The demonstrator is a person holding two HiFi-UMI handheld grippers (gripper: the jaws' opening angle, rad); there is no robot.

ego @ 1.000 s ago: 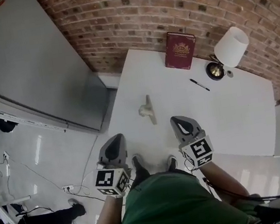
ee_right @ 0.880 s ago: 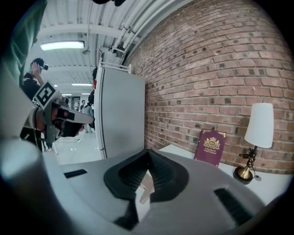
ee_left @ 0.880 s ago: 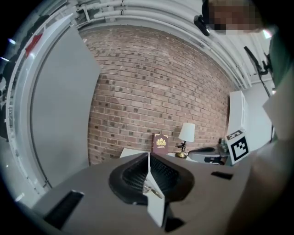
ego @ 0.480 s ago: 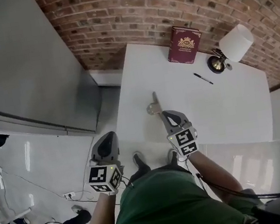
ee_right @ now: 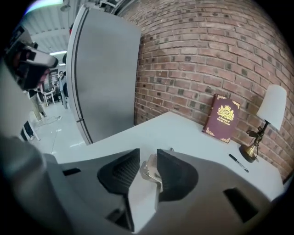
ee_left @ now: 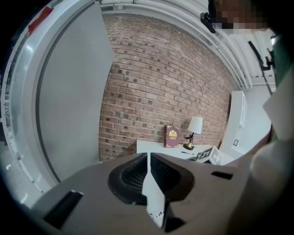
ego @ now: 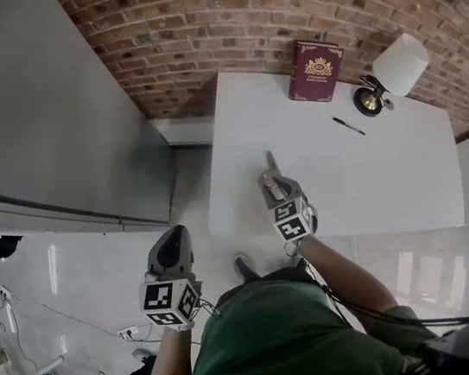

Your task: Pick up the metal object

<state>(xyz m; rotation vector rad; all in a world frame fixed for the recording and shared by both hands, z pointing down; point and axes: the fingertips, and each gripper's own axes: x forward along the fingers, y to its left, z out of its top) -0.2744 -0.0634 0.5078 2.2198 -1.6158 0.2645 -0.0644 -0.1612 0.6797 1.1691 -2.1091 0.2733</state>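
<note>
The pickup is not done yet. The metal object [ee_right: 149, 170] lies on the white table [ego: 374, 187], near the front edge, and nothing has lifted it.

My right gripper [ego: 273, 183] is down at the object and tilted toward the tabletop. Its jaws have just been opening and now stand spread, with the object in the gap between them. In the right gripper view the silvery piece sits closer to the jaw on the 3 o'clock side. I can't tell whether it brushes that pad, but I judge neither pad is pressing on it. In the head view a thin end of the object pokes out past the jaw tips toward 12 o'clock.

My left gripper [ego: 170, 251] hangs off the table at about 7 o'clock from the right one, over the floor. Its jaws are pressed together on nothing.

What I judge is left is to close the right jaws onto the object until they pinch it, then raise it clear of the table.
</note>
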